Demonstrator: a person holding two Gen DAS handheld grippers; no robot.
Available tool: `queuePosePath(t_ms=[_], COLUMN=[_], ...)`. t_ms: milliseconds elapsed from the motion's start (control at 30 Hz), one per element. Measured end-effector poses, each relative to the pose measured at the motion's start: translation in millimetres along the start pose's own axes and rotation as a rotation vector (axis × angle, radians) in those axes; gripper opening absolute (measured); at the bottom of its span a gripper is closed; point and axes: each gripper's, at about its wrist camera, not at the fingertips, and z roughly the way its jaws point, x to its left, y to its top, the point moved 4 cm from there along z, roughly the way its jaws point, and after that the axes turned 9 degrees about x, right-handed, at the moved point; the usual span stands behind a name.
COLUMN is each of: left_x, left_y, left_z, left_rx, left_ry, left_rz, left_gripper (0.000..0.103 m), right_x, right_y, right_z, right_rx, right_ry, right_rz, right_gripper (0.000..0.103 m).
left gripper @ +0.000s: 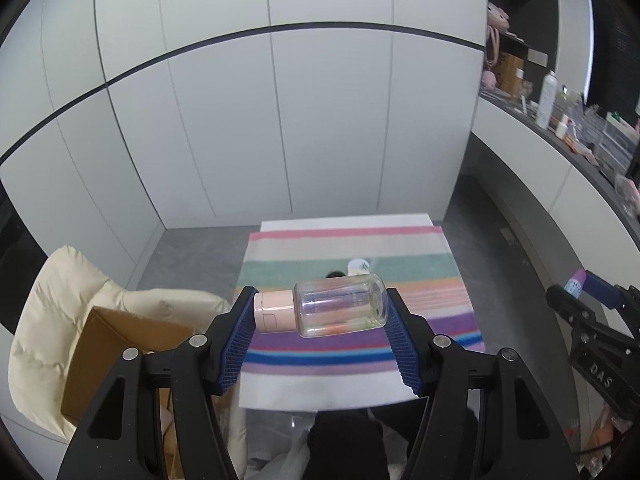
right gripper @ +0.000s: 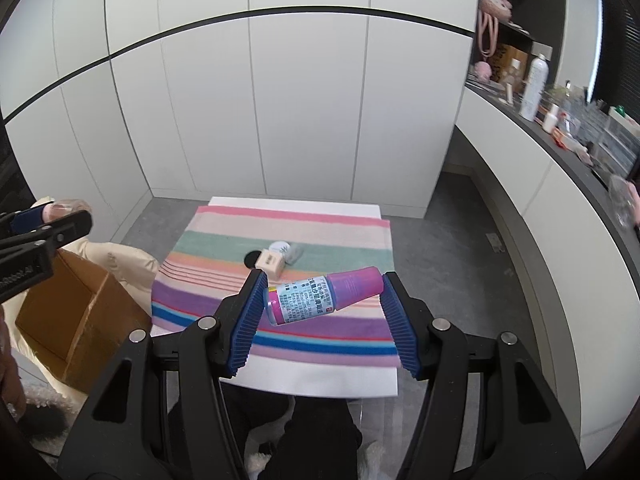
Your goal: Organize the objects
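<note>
The left gripper (left gripper: 322, 314) was clamped on a clear plastic bottle with a pale pink cap (left gripper: 324, 309), which lay crosswise between the blue ribbed pads, its long axis running from pad to pad, cap end against the left-hand pad and base against the right. The right gripper (right gripper: 323, 295) was likewise closed on a small pink and purple bottle with a printed white label (right gripper: 322, 294), also held end to end across the jaws and slightly tilted, cap toward the right-hand pad. Both bottles hung in the air above a striped multicoloured towel (right gripper: 280, 312) spread over a white table (right gripper: 320, 380). An open brown cardboard box (right gripper: 76, 316) sat to the left of the table on a cream padded cushion (left gripper: 52, 320), and it looked the likely place for them, though that is a judgement. The left gripper was the nearer to the box. On the towel were a small cream cube (right gripper: 272, 263) and a whitish round container (right gripper: 282, 249), close together beyond the right gripper's bottle.
</note>
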Motion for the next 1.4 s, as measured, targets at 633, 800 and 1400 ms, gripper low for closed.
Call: queuePosePath(t_ms=[633,800,1400], left_x=[26,31,113], left_y=[-79,-78,-106], left_z=[-8,-1,27], left_rx=[0.036,0.034,0.092], left_ry=[0.001,0.007,0.087], left_rz=[-0.028,-0.026,-0.167], left_gripper=[0.064,0.064,0.064], right_x=[-25,-27,43], right_y=[-116,-115,-99], right_z=[-13,-9,25], right_rx=[0.119,0.125,0.18], right_ry=[-0.032,-0.031,0.025], right_rz=[0.077,0.085,-0.056], right_gripper=[0.061,0.061,0.061])
